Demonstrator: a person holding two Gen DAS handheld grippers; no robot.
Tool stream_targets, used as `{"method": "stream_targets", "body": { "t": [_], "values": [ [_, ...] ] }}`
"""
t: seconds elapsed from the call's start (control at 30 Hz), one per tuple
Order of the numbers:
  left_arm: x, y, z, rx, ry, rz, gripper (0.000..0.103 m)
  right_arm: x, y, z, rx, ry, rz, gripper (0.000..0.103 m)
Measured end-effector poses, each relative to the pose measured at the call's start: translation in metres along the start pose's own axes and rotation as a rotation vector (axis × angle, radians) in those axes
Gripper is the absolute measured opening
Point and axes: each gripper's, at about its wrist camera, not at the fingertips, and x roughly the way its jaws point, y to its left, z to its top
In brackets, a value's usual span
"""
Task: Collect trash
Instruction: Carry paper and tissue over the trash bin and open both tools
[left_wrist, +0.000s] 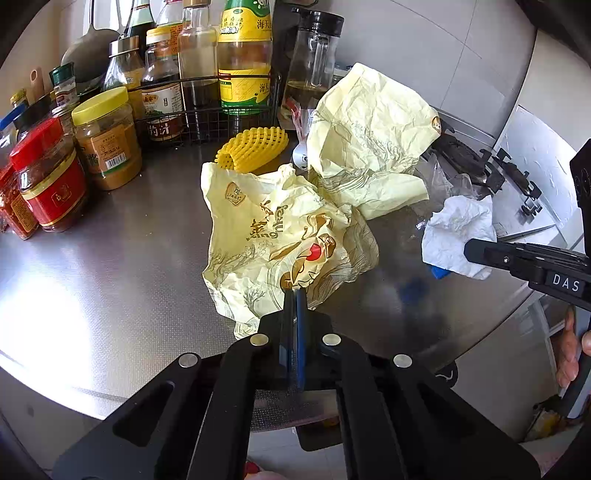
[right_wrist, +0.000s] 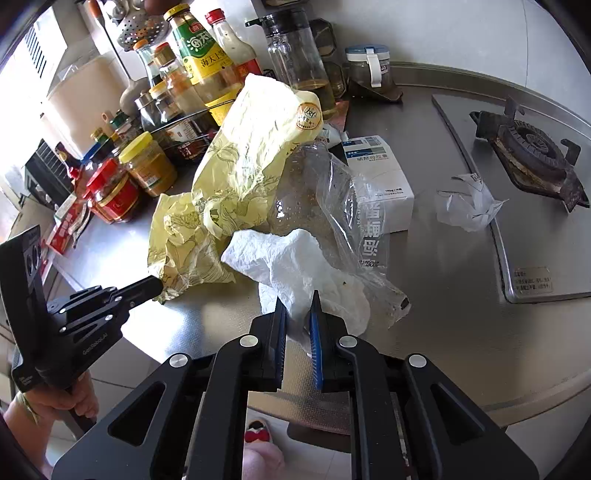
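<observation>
Trash in both my grips: left gripper (left_wrist: 294, 295) pinched on the yellow wrapper (left_wrist: 280, 236) at six o'clock, right gripper (right_wrist: 298, 302) clamped on white tissue (right_wrist: 295, 266); lift both slowly, grips firm.

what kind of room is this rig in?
Almost certainly a home kitchen. A gas burner sits in a steel hob set into the stainless countertop, and a crowd of sauce bottles and condiment jars lines the back of it. Crumpled yellow wrappers litter the middle.
</observation>
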Motion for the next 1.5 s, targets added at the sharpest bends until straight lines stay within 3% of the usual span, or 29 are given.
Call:
{"method": "stream_targets", "body": {
  "t": [0.6,0.9,1.23,1.5],
  "values": [
    [-0.050,-0.024,0.002,0.026,-0.092,-0.006,0.000,-0.046,0.003,-0.019,0.014,-0.060,0.039,0.010],
    [-0.093,-0.060,-0.021,0.030,-0.095,-0.042,0.000,-0.080,0.002,-0.040,0.011,-0.071,0.058,0.009],
    [-0.125,-0.095,-0.068,0.035,-0.051,-0.058,0.000,-0.100,-0.010,-0.088,-0.017,0.008,0.067,0.009],
    [-0.118,-0.107,-0.109,0.028,0.046,-0.077,0.000,-0.082,-0.019,-0.127,-0.015,0.122,0.062,0.009]
  ]
}}
